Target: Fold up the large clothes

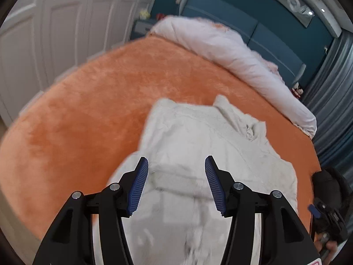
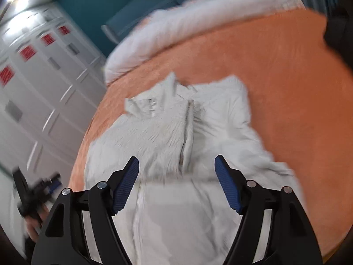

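Jaws: the left gripper [image 1: 176, 184] and the right gripper [image 2: 176, 184] both stand apart with nothing clamped; each hangs above the garment, its blue pads clear of the cloth.
Task's thing: a pale grey-white fleece jacket [image 1: 198, 145] lies spread on the bed, collar at the far end, hem at the near edge under the grippers.
Look: fuzzy pile, a zipper [image 2: 187, 119] running down the front, the collar [image 2: 150, 103] rumpled, one side bunched and creased towards the right in the right wrist view. Motion blur hides finer detail.
Handling: likely soft, limp and light but bulky; it should drape and sag when lifted, and the pile may give the pads good purchase. Pinching a hem corner or a shoulder seam looks best, since a thick fold could slip out.
Bed: an orange plush blanket [image 1: 92, 101] covers it.
Further out: a rolled white duvet [image 1: 231, 50] along the far side, a teal headboard [image 1: 253, 28] behind, white wardrobe doors [image 1: 66, 22] to the left.
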A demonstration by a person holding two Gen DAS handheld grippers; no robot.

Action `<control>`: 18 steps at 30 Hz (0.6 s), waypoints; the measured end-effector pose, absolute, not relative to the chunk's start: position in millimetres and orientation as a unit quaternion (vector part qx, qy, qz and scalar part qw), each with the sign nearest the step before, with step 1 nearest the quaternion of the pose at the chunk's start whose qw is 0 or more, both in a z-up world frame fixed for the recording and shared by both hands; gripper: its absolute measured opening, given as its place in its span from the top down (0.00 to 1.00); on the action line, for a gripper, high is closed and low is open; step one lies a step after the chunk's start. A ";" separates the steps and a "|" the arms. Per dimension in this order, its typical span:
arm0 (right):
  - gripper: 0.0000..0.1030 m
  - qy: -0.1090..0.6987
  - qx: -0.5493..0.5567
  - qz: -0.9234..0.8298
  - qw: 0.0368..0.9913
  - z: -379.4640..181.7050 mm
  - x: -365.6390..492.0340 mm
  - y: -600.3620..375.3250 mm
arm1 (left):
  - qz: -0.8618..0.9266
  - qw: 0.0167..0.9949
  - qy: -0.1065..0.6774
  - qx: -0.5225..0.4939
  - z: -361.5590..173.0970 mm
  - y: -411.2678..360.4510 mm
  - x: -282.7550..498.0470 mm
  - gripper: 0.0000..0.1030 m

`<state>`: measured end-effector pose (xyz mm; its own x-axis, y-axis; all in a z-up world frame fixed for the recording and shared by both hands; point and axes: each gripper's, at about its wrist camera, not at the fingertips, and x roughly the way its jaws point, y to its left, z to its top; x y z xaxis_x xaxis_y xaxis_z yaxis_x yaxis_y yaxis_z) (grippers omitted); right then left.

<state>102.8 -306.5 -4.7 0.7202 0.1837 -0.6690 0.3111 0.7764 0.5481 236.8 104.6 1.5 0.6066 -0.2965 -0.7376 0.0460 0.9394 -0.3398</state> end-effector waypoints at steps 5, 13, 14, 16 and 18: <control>0.48 0.436 0.354 -0.033 0.827 -51.3 156.5 -290.3 | -0.102 0.846 0.495 -0.168 -57.6 92.0 256.4 0.50; 0.96 0.402 0.306 0.066 0.860 20.7 186.6 -242.4 | -0.140 0.865 0.481 0.023 -79.3 72.5 220.3 0.34; 0.96 0.379 0.311 0.092 0.867 42.5 188.5 -236.6 | -0.131 0.867 0.481 0.030 -82.4 74.7 222.8 0.34; 0.96 0.313 0.317 0.165 0.880 102.6 189.9 -225.2 | -0.105 0.874 0.474 0.022 -83.0 82.0 233.2 0.42; 0.96 0.265 0.289 0.194 0.899 139.9 184.7 -218.3 | -0.073 0.886 0.458 -0.019 -75.4 96.7 247.2 0.52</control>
